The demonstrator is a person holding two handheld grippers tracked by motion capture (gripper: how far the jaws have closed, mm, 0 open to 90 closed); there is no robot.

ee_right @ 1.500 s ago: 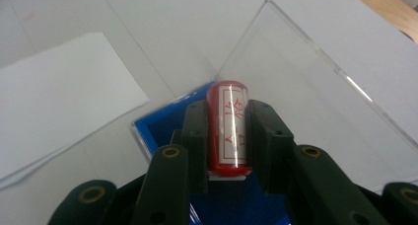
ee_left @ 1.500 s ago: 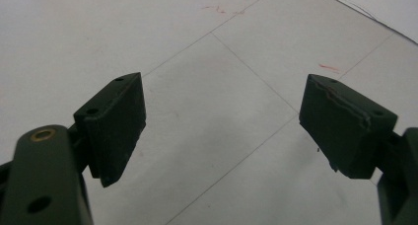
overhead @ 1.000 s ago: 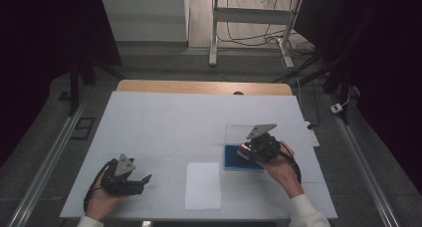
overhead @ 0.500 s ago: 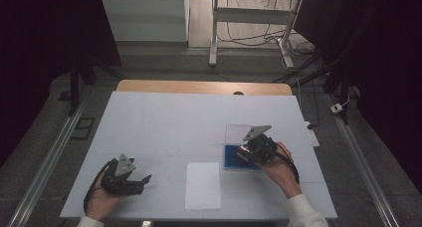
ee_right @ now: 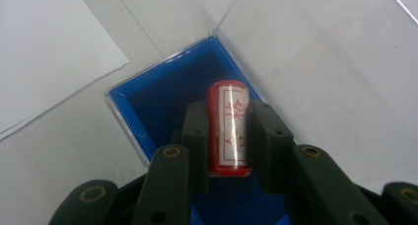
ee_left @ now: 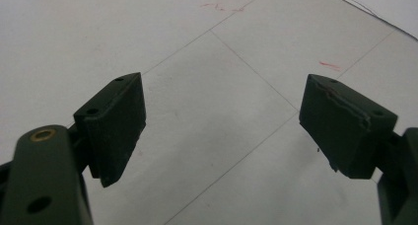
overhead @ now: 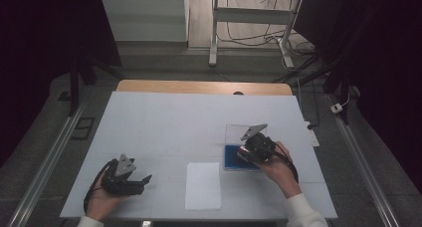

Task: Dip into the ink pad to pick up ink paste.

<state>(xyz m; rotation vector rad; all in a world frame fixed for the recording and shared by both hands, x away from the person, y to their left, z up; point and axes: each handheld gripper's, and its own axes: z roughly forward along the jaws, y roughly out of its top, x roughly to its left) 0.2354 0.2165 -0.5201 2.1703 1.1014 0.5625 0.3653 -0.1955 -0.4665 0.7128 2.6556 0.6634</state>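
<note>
Right tongs (ee_right: 227, 136) clench the small red stamp (ee_right: 228, 128) by its smooth, likely slippery sides over the blue case (ee_right: 162, 94); left tongs (ee_left: 222, 131) gape empty, near-left on the bench (overhead: 164, 117).

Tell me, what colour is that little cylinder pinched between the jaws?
Red, with a white label bearing red characters: the small cylinder shows best in the right gripper view, over a blue tray.
</note>
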